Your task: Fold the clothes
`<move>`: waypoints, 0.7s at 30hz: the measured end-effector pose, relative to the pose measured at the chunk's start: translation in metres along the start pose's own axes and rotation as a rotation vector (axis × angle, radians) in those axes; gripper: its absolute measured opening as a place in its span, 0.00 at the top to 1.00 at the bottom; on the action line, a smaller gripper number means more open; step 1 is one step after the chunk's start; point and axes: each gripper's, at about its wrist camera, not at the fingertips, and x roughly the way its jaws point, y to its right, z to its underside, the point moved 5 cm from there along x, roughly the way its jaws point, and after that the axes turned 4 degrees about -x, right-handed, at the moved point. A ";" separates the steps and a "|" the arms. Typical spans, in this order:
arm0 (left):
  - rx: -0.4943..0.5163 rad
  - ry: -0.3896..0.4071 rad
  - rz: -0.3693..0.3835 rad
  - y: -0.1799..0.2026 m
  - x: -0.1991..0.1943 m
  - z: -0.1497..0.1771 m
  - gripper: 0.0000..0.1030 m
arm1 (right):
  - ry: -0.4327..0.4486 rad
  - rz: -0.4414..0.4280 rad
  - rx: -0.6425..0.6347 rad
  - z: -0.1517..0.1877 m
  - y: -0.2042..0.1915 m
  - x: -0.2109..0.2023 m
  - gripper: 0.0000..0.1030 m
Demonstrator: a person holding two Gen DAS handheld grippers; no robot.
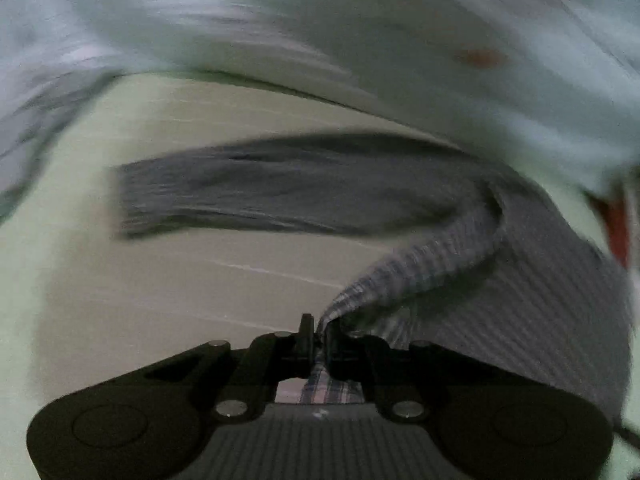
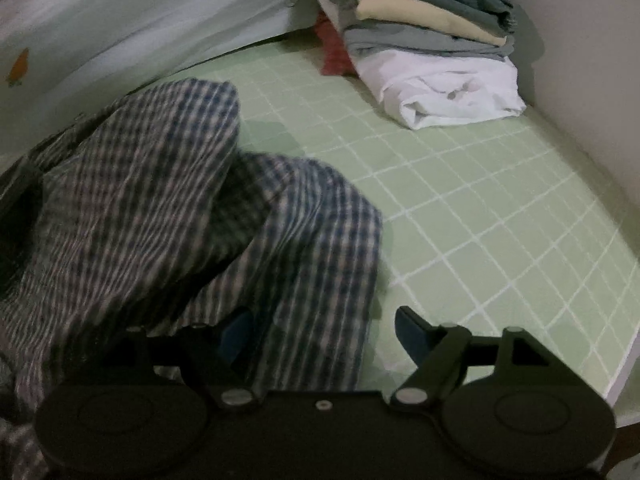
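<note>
Folding is partly done — a stack of folded clothes [image 2: 432,36] sits far back on the green mat [image 2: 480,216]. Still loose there, the checked garment [image 2: 168,208] has an edge pinched by the left gripper [image 1: 318,336]; the right gripper [image 2: 324,332] gapes wide — cloth between its jaws, ungripped.

A light green mat [image 2: 460,208] printed with a white square grid covers the work surface; its right edge lies near a pale wall [image 2: 592,80]. A large pale blue-white cloth [image 2: 140,20] bearing a small orange carrot print [image 2: 18,66] stands along the far side of the mat. In the left wrist view the same pale cloth [image 1: 400,40] and the mat [image 1: 180,280] appear streaked by blur
</note>
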 end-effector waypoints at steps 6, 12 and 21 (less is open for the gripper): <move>-0.132 -0.010 -0.170 -0.103 -0.018 0.013 0.94 | -0.018 -0.036 -0.051 0.021 -0.026 -0.017 0.22; -0.200 -0.053 -0.278 -0.180 -0.039 0.042 0.93 | -0.042 -0.076 -0.092 0.047 -0.064 -0.034 0.20; -0.243 -0.087 -0.269 -0.213 -0.054 0.083 0.89 | -0.075 -0.142 -0.182 0.071 -0.123 -0.041 0.23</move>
